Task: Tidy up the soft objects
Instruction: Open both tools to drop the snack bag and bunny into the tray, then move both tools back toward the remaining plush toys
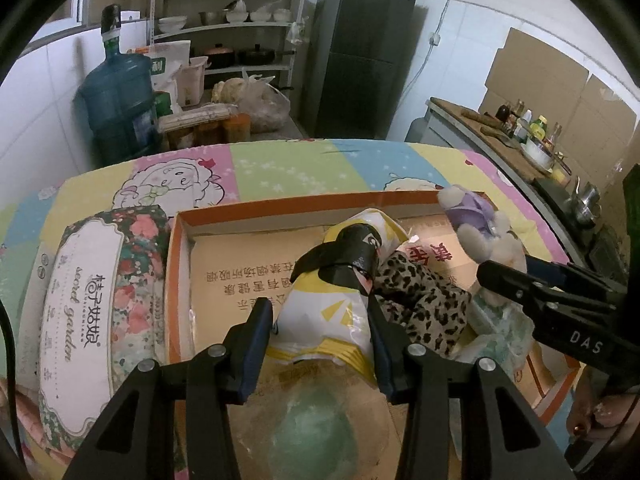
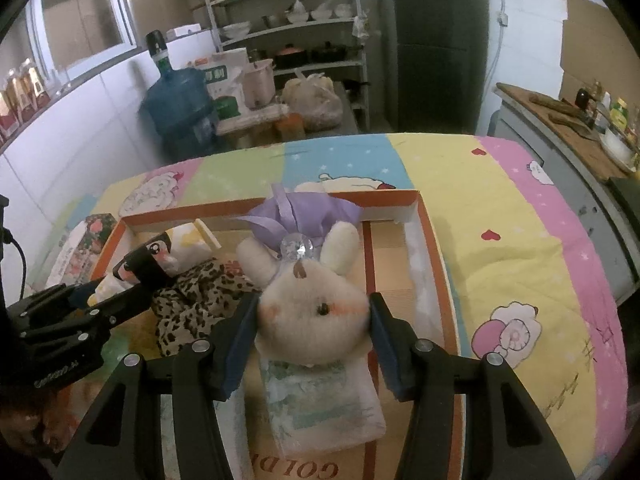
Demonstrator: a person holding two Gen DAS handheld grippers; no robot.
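Both grippers — left gripper (image 1: 320, 312) on penguin plush (image 1: 340, 280), right gripper (image 2: 312, 320) on bunny plush (image 2: 312, 300).

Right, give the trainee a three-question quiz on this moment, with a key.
1. True or false: the right gripper has the plush rabbit's head between its fingers.
2. What lies between the left gripper's fingers? A) the leopard cloth B) the yellow-and-white pouch C) the floral pack
3. Fill in: the floral pack lies ______ the box, on the bedsheet.

Key:
1. True; whether the pads press on it cannot be told.
2. B
3. outside, beside its left wall in the left wrist view.
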